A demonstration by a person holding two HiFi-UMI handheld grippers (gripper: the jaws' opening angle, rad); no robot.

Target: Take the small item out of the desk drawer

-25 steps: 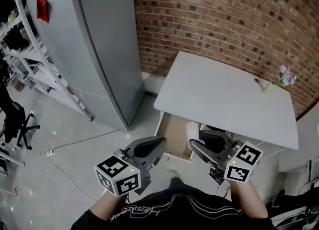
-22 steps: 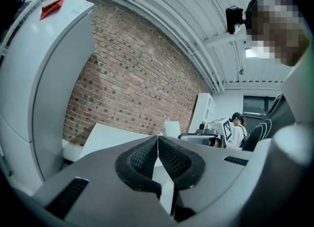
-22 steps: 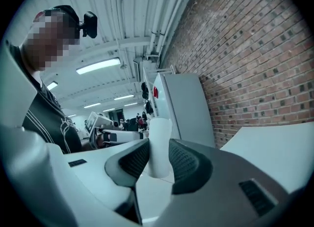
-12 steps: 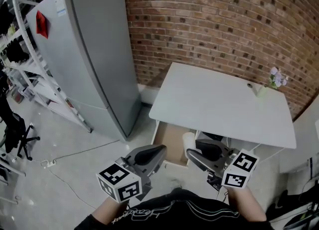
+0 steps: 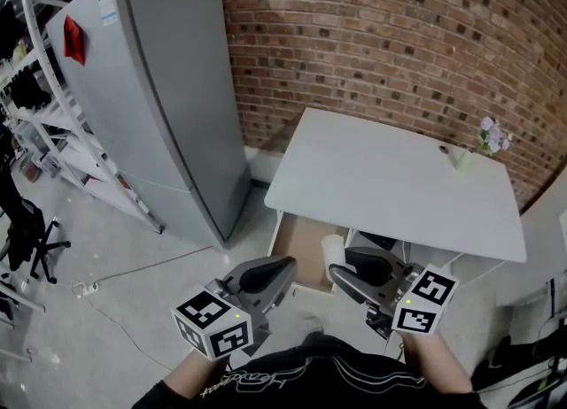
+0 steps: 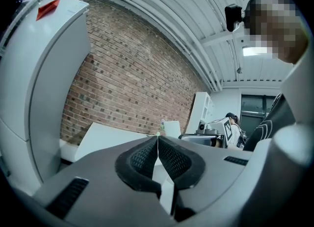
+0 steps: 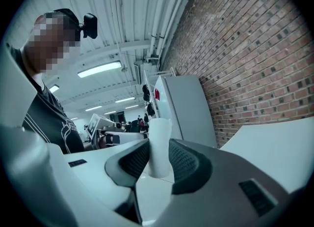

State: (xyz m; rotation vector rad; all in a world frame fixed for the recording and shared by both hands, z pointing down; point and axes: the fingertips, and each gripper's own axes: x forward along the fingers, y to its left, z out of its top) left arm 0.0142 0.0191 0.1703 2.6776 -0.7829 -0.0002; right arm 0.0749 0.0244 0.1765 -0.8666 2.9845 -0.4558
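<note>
We see the right gripper (image 5: 337,272) clenched on a small white cylindrical item (image 5: 333,248). In the right gripper view its ribbed dark pads (image 7: 182,161) press on either side of the item (image 7: 159,142), which stands upright between them and rises above the jaw tips. We cannot tell from these views whether it is a paper cup or a short roll.

In the head view the item sits just in front of the near edge of the white rectangular desk (image 5: 390,177). It lies over the right end of the open drawer with a light brown wooden bottom (image 5: 299,241). It appears to be lifted above the drawer, though that steep angle leaves us unsure.

The left gripper (image 5: 285,266) is held beside the right one, on the near side of the drawer. In the left gripper view its jaws meet tip to tip, and we find nothing between them (image 6: 157,138).

Each gripper carries its cube of black-and-white square markers close to our hands, the left (image 5: 213,323) and the right (image 5: 423,301).

A tall grey refrigerator (image 5: 168,88) stands to the left of the desk against a red brick wall (image 5: 399,35). A small pale pot with purple flowers (image 5: 478,149) stands at the desk's far right corner.
</note>
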